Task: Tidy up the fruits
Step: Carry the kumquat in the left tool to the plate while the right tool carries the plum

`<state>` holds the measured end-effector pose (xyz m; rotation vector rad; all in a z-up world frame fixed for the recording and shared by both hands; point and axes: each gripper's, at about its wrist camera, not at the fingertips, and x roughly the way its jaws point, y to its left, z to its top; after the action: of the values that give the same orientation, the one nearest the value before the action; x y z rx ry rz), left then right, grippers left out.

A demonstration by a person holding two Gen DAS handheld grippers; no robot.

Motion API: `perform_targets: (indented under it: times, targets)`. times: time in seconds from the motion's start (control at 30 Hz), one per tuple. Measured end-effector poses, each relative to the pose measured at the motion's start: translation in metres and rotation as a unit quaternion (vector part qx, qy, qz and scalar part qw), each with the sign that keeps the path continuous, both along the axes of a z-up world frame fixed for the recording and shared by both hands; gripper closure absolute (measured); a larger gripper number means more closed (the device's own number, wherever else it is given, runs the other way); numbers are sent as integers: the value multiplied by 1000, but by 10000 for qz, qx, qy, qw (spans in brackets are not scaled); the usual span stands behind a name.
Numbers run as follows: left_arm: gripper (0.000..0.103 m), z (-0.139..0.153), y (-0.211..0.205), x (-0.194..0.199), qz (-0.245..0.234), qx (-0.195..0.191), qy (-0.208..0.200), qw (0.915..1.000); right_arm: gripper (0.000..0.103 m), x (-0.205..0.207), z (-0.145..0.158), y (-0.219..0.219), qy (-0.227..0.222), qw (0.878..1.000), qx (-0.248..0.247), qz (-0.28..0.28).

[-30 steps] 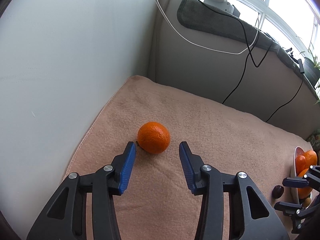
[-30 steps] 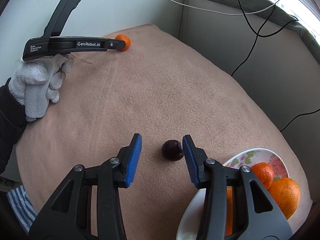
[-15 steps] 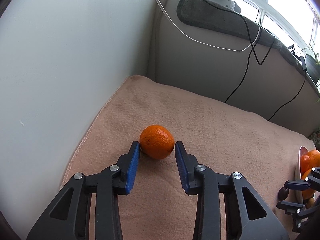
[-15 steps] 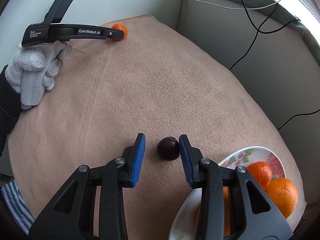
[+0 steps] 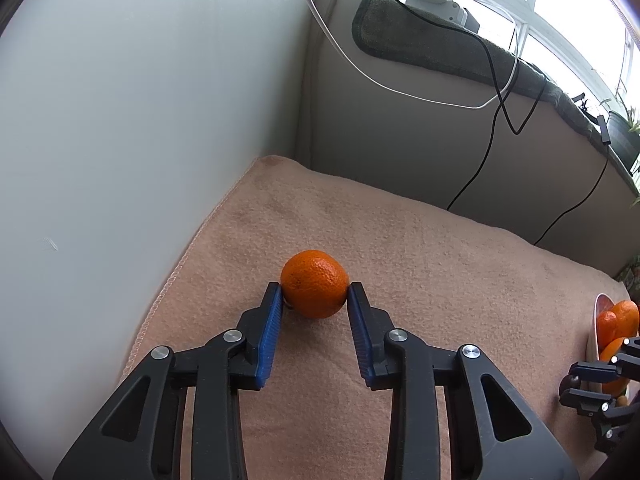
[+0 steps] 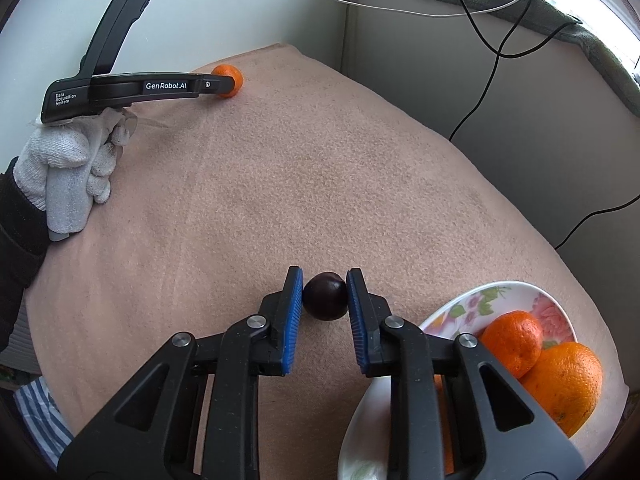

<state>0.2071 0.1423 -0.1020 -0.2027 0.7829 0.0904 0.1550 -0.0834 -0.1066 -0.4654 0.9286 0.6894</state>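
Both claws are clamped on fruit at once, so this looks like the grasp step of the sorting job, with the lift not yet begun.

The left gripper [image 5: 314, 296] has its blue ribbed pads pressed against either side of a round, dimpled orange mandarin [image 5: 314, 289], which sits at the very tips of the fingers and rests on the pinkish-beige fleece blanket [image 5: 440, 264]; its jaws are closing the last bit onto the peel. The person's white knitted glove [image 6: 68, 160] grips that tool's handle.

The right gripper [image 6: 324, 294] is shut on a small, dark purple, glossy round fruit [image 6: 325, 296], perhaps a plum, squeezed between its fingertips and also down on the blanket. Just to the right of this claw, partly under its right finger, lies the white floral-printed plate [image 6: 500, 296] with several oranges [image 6: 560, 384] piled on it.

Next, I'd guess, each fruit needs raising clear of the cloth. The plum has only a short swing rightward to the plate; the mandarin must cross the whole blanket, and a tip-only hold on a round fruit could slip.
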Motion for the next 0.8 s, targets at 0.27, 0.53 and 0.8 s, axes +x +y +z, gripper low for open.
perform_targets:
  times: [0.27,0.53,0.8]
  targets:
    - [72,7,-7,-18,-74,-63,-83,9999,80,-15,11,-10,-92,9997,203,-35]
    - [72,13,-21,-41,-236,-304,-182,9991,80,-29,30,-30,-218,9979,570,-210]
    - [72,25,-46,-60,-520,-536,-330,9967,80,-47,48,-65,-385,9937,911,-534]
